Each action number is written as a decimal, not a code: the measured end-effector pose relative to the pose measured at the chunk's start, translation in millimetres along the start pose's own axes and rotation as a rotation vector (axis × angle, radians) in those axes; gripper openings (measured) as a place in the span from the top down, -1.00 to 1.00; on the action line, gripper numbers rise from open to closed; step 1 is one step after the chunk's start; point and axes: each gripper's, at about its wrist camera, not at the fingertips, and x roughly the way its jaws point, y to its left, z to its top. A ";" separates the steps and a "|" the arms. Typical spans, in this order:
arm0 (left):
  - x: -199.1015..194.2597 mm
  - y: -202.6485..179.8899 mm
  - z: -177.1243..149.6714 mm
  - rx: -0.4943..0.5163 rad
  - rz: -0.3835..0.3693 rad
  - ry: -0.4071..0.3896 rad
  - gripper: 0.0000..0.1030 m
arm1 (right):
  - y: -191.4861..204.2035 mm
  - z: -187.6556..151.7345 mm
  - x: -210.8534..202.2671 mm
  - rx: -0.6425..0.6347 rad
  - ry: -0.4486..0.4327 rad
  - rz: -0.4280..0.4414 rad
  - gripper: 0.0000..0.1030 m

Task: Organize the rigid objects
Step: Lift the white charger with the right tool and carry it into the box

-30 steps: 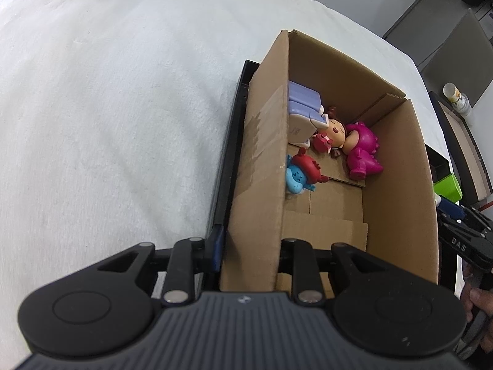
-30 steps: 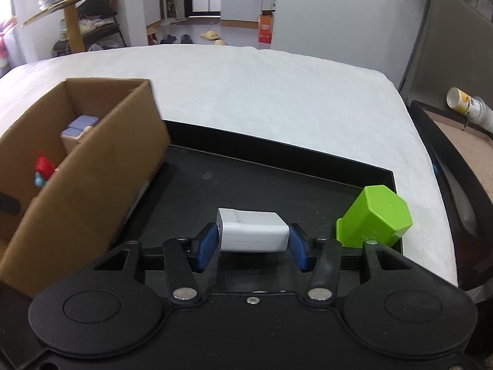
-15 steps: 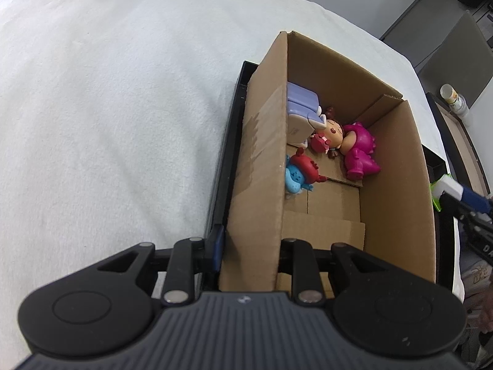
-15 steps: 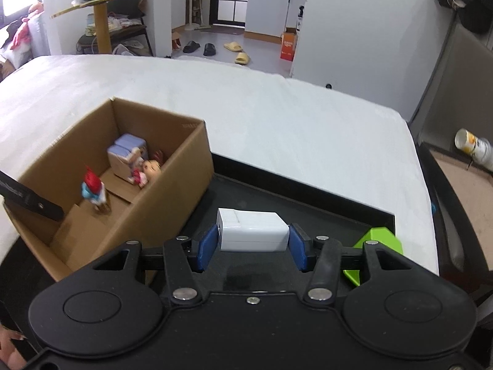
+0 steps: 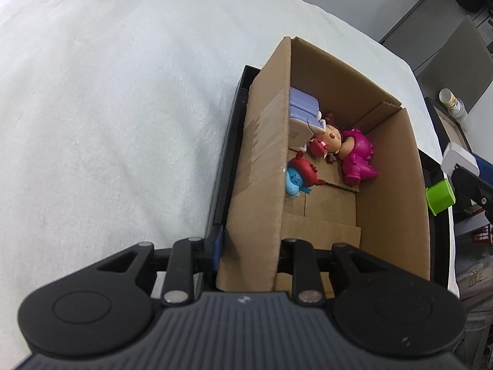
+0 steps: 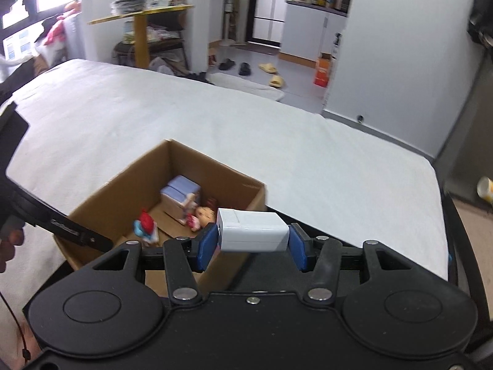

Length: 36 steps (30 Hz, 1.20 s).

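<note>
A cardboard box [image 5: 255,160] stands on a black tray [image 5: 229,141] on the white bed. My left gripper [image 5: 249,249] is shut on the box's near left wall. Inside lie a lilac block [image 5: 303,108], a pink doll [image 5: 354,151] and a blue figure with a red cap [image 5: 297,175]. My right gripper [image 6: 252,240] is shut on a white block [image 6: 252,231] and holds it in the air above the box's [image 6: 123,191] right wall. The white block also shows in the left wrist view [image 5: 459,157]. A green block [image 5: 440,195] lies on the tray right of the box.
The white bed cover [image 6: 215,123] spreads wide behind and left of the box. A black chair edge [image 5: 437,120] and a small bottle [image 5: 451,103] are beyond the bed's right side. Room furniture and slippers [image 6: 271,74] are far behind.
My right gripper has lifted the white block from the tray and carried it up and left, over the box's right wall. My left gripper has kept its hold on the box wall.
</note>
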 end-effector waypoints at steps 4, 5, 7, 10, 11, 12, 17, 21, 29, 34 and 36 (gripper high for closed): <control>-0.2 -1.1 1.1 0.000 0.001 0.002 0.48 | 18.5 8.5 6.4 -0.067 0.006 0.043 0.04; -0.2 -1.4 1.5 0.002 0.001 0.002 0.48 | 22.7 9.9 7.7 -0.083 0.009 0.052 0.04; -0.6 -0.5 2.0 -0.002 -0.004 0.002 0.47 | 30.2 11.6 11.6 -0.116 0.020 0.069 0.04; -2.8 2.4 2.8 -0.011 -0.013 0.003 0.47 | 40.2 12.6 18.1 -0.172 0.044 0.087 0.04; -4.1 3.0 2.8 -0.013 -0.015 0.001 0.47 | 43.3 12.8 19.5 -0.196 0.051 0.095 0.04; -5.9 3.5 2.8 -0.012 -0.019 -0.003 0.47 | 46.1 13.0 20.8 -0.218 0.058 0.102 0.04; -16.0 3.0 1.2 0.013 -0.021 -0.049 0.48 | 61.6 11.7 32.1 -0.333 0.103 0.125 0.04; -17.0 4.2 0.8 0.006 -0.044 -0.051 0.54 | 72.6 11.2 42.9 -0.399 0.140 0.139 0.04; -17.0 5.0 -0.2 0.007 -0.047 -0.054 0.56 | 90.5 12.9 60.2 -0.508 0.194 0.182 0.04; -17.0 7.7 0.2 -0.006 -0.054 -0.051 0.56 | 99.4 12.3 70.5 -0.571 0.224 0.188 0.03; -17.2 7.8 0.2 -0.005 -0.054 -0.051 0.56 | 103.2 11.0 72.3 -0.593 0.218 0.170 0.03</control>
